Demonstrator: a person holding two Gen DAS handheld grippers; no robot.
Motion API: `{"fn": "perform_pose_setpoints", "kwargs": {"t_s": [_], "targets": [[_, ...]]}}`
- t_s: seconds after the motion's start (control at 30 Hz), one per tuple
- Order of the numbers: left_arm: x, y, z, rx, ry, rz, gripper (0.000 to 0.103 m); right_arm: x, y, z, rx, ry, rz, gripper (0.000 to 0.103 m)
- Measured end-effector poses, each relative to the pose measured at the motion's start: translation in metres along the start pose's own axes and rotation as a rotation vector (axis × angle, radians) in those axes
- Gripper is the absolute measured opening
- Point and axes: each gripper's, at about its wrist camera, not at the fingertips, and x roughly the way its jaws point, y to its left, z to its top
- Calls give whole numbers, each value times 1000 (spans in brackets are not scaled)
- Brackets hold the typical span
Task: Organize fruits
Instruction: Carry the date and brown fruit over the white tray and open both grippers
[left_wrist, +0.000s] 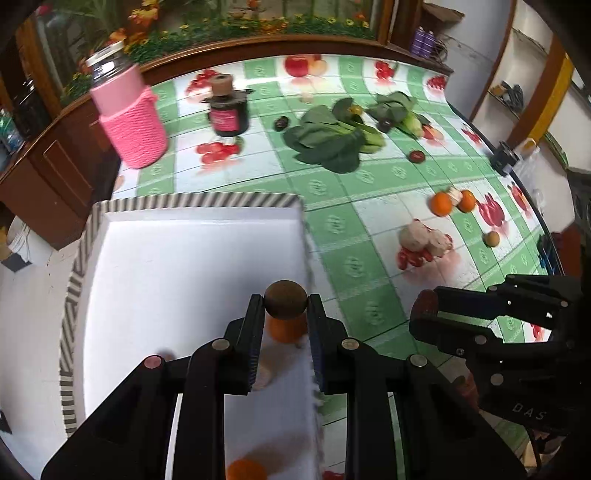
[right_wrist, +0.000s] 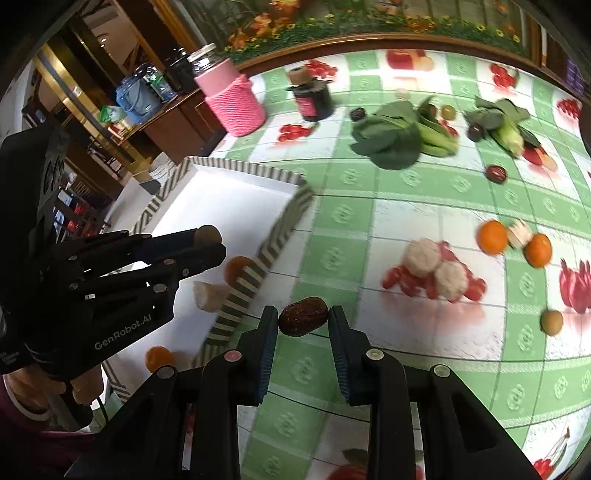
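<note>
My left gripper (left_wrist: 286, 308) is shut on a round brown fruit (left_wrist: 286, 293), held over the right side of a white tray with a striped rim (left_wrist: 199, 201). Directly below it in the tray lies an orange (left_wrist: 284, 332); a second orange (left_wrist: 245, 469) sits nearer me. My right gripper (right_wrist: 303, 314) is shut on a dark red date (right_wrist: 303, 318) above the green checked tablecloth, just right of the tray's wall (right_wrist: 258, 258). Loose on the cloth are two oranges (right_wrist: 492, 236), another date (right_wrist: 496, 172) and a small tan fruit (right_wrist: 551, 322).
Leafy greens (right_wrist: 391, 134) and another vegetable (right_wrist: 506, 129) lie at the back, with small dark fruits around them. A pink knitted jar (right_wrist: 229, 99) and a dark jar (right_wrist: 312, 98) stand back left. Two pale round lumps (right_wrist: 423, 256) rest mid-table. A pale piece (right_wrist: 208, 293) lies in the tray.
</note>
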Motion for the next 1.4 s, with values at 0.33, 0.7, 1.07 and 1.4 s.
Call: {"fn": "perform_pose_setpoints", "kwargs": {"t_s": [0.33,0.7,1.07,1.4], "targets": [[6,54,-2,-91,21,31,21,26,40,22,-64,12,49,29],[26,75,3,-114,43,49,21,66,62,53,-127,47,45,29],[46,79,6,-122,70,68,21,97,58,66,-147,90,31,29],[48,83,4,-126,73,84,26,97,63,64,-175,77,10,37]]}}
